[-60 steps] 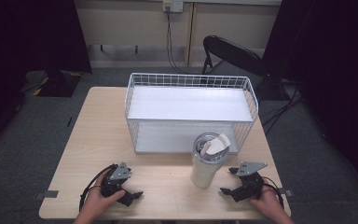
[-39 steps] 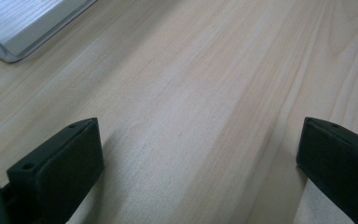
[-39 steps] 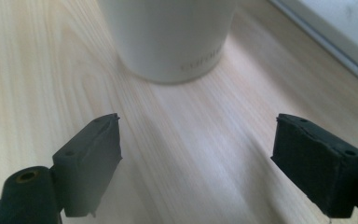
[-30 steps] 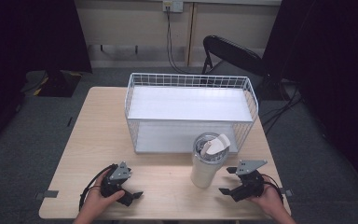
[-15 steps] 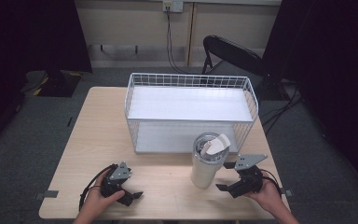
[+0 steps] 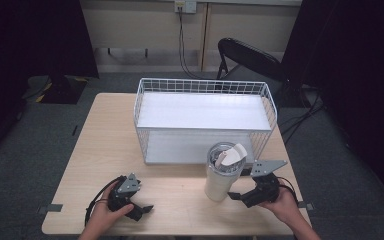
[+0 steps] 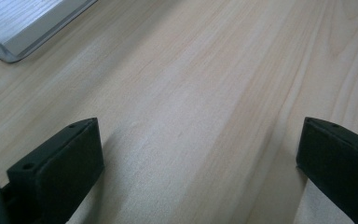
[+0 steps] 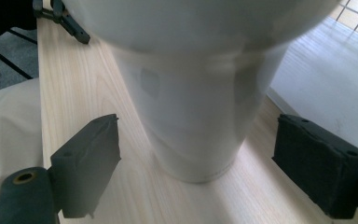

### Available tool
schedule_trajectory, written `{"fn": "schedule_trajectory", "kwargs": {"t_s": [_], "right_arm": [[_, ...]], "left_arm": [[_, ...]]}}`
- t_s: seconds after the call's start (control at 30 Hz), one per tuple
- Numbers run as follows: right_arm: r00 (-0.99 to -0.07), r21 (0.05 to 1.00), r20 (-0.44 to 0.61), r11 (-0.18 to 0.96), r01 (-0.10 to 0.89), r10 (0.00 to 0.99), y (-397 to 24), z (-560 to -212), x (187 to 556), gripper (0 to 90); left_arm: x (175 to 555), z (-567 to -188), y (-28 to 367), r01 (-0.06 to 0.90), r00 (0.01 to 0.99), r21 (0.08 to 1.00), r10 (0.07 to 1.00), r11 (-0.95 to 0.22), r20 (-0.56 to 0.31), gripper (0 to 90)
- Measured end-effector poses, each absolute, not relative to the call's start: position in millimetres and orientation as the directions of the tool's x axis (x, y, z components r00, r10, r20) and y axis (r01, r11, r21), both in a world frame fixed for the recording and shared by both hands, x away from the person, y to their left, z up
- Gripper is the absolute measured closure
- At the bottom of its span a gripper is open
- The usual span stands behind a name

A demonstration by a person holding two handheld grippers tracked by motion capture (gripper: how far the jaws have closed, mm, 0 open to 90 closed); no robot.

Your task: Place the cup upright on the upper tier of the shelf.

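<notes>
The right claw (image 6: 241, 196) is low on the counter (image 6: 180, 200) beside the tumbler (image 6: 223, 172), its jaws spread wide. In the right gripper view the tumbler's base (image 8: 196, 140) stands between them, with a gap on both sides, so nothing is gripped yet. The tumbler stands upright near the counter's front edge, just in front of the wire basket (image 6: 205, 120), its lid on with the flap tipped up.

The left claw (image 6: 142, 209) rests near the front left of the counter, well apart from the tumbler, jaws also wide and holding nothing; its own view looks over bare wood (image 7: 191, 93) toward a corner of the basket's tray (image 7: 23, 28).

I'd judge this an early stage: the reach is nearly made, while the grasp, the lift and any placing, perhaps into the empty basket, are all left to do.

The counter is pale wood grain. Around it lie grey carpet, dark curtains, a black chair (image 6: 250, 57) behind the basket and cables hanging from a wall socket.
</notes>
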State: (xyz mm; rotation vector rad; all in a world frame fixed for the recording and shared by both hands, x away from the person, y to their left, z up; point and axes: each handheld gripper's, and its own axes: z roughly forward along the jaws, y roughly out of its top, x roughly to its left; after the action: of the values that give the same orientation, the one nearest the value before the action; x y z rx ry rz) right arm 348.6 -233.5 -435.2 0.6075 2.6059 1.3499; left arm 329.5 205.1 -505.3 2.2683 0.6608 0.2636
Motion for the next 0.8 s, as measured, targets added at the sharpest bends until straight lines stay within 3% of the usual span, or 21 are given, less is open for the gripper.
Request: {"fn": "schedule_trajectory", "kwargs": {"t_s": [0.8], "right_arm": [[-0.896,0.859,0.103,0.416,0.299,0.431,-220.4,-433.3,354.4,13.0]], "left_arm": [[329.5,-505.3,205.1,0.380,0.846,0.713,0.533,-0.589,-0.010,0.0]]}}
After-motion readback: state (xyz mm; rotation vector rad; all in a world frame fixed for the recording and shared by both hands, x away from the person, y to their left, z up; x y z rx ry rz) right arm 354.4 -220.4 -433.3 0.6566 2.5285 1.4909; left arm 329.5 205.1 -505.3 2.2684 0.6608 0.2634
